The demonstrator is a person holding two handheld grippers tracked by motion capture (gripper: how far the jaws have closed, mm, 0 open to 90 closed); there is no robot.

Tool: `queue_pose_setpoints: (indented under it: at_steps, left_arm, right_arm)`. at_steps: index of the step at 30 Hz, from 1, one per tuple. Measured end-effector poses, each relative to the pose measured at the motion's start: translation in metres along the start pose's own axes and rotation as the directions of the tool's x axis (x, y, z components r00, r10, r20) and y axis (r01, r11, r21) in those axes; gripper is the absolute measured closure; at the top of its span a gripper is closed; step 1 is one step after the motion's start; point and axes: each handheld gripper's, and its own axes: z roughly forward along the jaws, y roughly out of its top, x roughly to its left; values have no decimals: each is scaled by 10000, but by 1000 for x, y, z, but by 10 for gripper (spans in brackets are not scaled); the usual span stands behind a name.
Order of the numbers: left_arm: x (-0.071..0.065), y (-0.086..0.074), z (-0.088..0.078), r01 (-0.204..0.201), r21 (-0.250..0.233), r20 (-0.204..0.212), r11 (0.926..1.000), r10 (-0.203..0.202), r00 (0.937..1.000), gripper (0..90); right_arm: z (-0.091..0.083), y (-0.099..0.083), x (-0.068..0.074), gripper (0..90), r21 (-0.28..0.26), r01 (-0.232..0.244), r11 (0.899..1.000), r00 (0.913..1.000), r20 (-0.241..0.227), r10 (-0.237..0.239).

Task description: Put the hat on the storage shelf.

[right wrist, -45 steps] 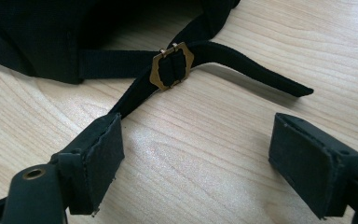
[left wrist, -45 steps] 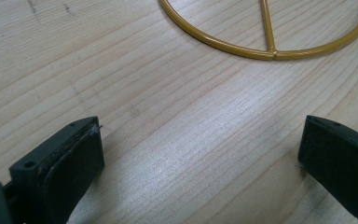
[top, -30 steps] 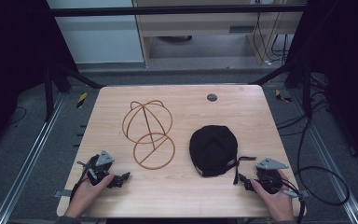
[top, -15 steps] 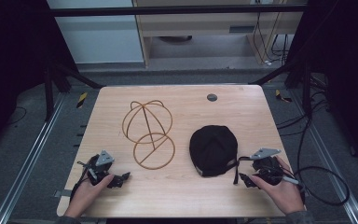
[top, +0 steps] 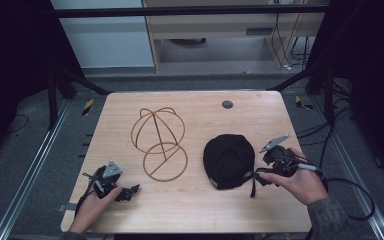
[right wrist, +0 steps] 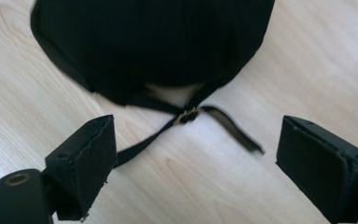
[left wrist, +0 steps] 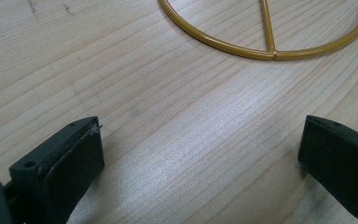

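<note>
The black cap (top: 229, 161) lies toward the counter's (top: 200, 210) near right corner, its strap (right wrist: 233, 129) and buckle trailing toward the person. The right claw (top: 260, 176), jaws wide and holding nothing, hovers just behind it. It would do best to pinch the cap's rear rim beside the buckle, not the loose strap. The left claw (top: 130, 192) rests open near the wire hat stand (top: 161, 141).

Wooden table (top: 130, 107), grey floor (top: 25, 150), dark surroundings

Wooden table (top: 200, 210) — black cap (top: 228, 160), gold wire stand (top: 160, 142) on it
</note>
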Motion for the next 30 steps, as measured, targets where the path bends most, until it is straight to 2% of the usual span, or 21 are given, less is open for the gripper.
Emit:
queue_pose_setpoints:
  at_steps: [7,13,17,25,30]
  left_arm:
    - [0,0,0,3,-1,1,10000,-3,10000,0]
    - [0,0,0,0,-2,1,10000,0,10000,0]
    - [0,0,0,29,-31,-8,10000,-29,10000,0]
    - [0,0,0,6,-29,-8,10000,-6,10000,0]
    - [0,0,0,3,-20,-1,10000,-3,10000,0]
  right_arm:
    - [-12,32,-2,147,234,501,9985,9987,-51,-500]
    - [-13,54,-1,173,621,1062,9924,9943,-177,-1053]
    - [-15,69,0,198,662,1332,9889,9910,-251,-1318]
    - [-9,86,4,265,666,1647,9841,9858,-456,-1619]
    - [0,98,10,297,615,1974,9784,9785,-728,-1929]
